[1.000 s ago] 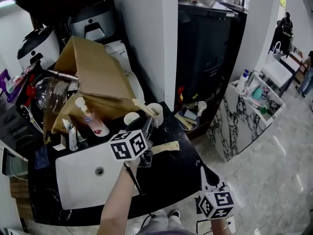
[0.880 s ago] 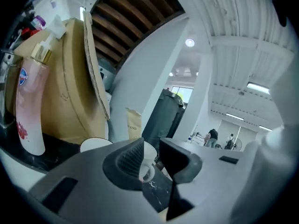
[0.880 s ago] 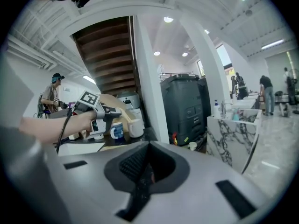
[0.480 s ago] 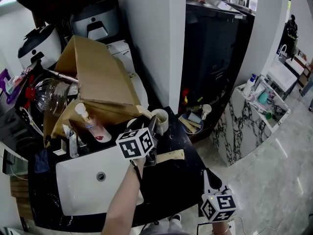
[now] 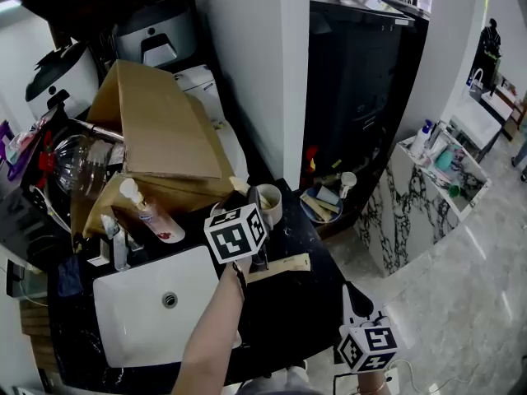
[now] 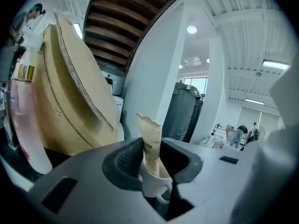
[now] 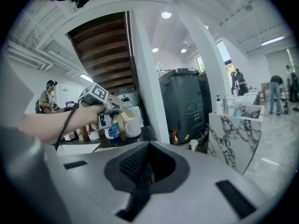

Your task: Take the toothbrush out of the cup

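A white cup (image 5: 271, 205) stands on the black counter, and a toothbrush in a beige paper wrapper (image 6: 150, 143) sticks up out of it. My left gripper (image 5: 260, 214) reaches the cup from the near side. In the left gripper view the wrapper stands upright between the jaws of the left gripper (image 6: 154, 162), which have just been closing and now press on it above the cup (image 6: 156, 189). The right gripper (image 5: 354, 301) hangs low at the counter's near right corner, jaws together and empty. The right gripper view shows the left gripper (image 7: 110, 115) at the cup (image 7: 132, 128).
A second beige wrapped packet (image 5: 280, 266) lies flat on the counter beside my left arm. A white sink (image 5: 123, 286), a soap bottle (image 5: 146, 212) and a large cardboard box (image 5: 156, 130) fill the left. A white pillar (image 5: 247, 64) rises just behind the cup.
My left gripper has moved from over the flat packet up to the cup, and now has the upright toothbrush between its jaws. The right gripper has barely shifted.
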Tool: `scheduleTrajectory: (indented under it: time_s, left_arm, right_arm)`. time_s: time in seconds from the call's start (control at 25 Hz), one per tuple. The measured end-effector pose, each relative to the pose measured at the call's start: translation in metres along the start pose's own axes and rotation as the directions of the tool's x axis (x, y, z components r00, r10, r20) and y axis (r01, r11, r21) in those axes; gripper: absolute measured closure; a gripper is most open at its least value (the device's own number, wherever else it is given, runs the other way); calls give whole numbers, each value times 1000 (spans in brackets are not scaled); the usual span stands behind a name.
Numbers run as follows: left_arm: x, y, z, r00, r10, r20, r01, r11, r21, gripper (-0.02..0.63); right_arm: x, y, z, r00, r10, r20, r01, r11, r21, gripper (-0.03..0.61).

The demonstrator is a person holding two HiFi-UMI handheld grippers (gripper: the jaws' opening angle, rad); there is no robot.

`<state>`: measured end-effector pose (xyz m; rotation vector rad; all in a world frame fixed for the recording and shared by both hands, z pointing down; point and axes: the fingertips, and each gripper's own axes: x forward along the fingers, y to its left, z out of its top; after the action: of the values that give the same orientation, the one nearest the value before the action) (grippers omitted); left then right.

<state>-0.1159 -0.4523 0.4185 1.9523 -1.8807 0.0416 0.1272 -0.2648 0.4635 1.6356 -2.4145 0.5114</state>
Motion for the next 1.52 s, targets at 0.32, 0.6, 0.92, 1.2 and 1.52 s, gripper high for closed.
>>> scheduleTrajectory:
  time_s: [0.32,0.6,0.92,1.2,1.52]
  left_arm:
    - [-18,-1,13,995,-3,97,10,998,-68,578]
    - [-83,-10,58,961,-64,267,81,995,-54,586]
    - [-170,4,53,952,-66,298,83,996,-44,588]
    - [-227,16,-1,975,-17,219,28,999,-46,588]
    - [-255,19,-39,994,-6,107,-5,995,99,588]
  right_arm:
    - [-9,-7,4,1000,-11,14,11,1000,-3,577]
    - [-24,-3,8,999,11,34,-11,1000,-15,577]
    - [-48,13,6,996,64,59,-62,998,-32,577]
    - [-70,34,-6,990,131,44,-128,990,-59,575]
    - [-92,46,-11,991,120,50,-117,991,-61,577]
